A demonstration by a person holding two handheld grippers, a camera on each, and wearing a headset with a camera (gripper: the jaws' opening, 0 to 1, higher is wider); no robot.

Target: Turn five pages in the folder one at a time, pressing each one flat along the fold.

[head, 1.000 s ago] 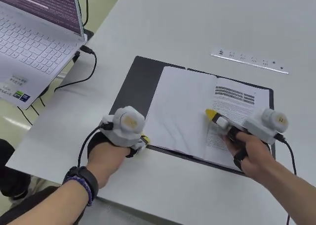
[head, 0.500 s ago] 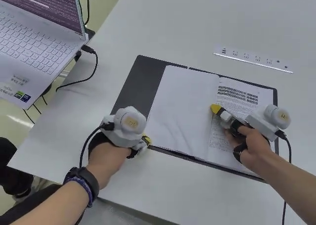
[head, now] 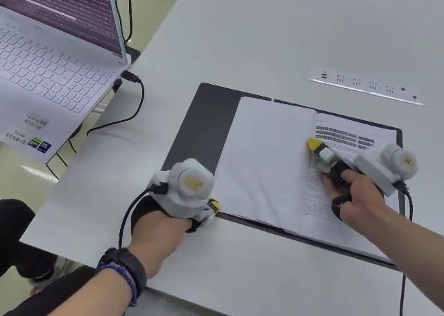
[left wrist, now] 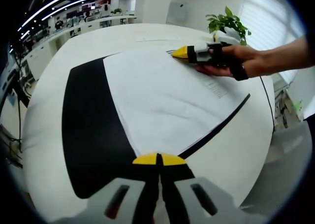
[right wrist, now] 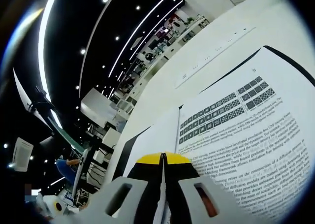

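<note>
Head view: left gripper (head: 212,205), jaws pressed together, rests lower centre-left at the near edge of the folder (head: 198,125). The fold (head: 304,191) runs top to bottom, right of centre. Right gripper (head: 314,145), jaws together, sits near its upper end, so it is the nearer one for pressing.

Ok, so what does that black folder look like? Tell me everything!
The folder lies open and flat on the white table. Its thin covers look like black plastic. A blank, slightly wrinkled white page covers the left side's inner part; a printed page with text and small dark squares shows on the right. The right gripper, shut, rests by the fold; the left gripper, shut, sits at the near left edge.
</note>
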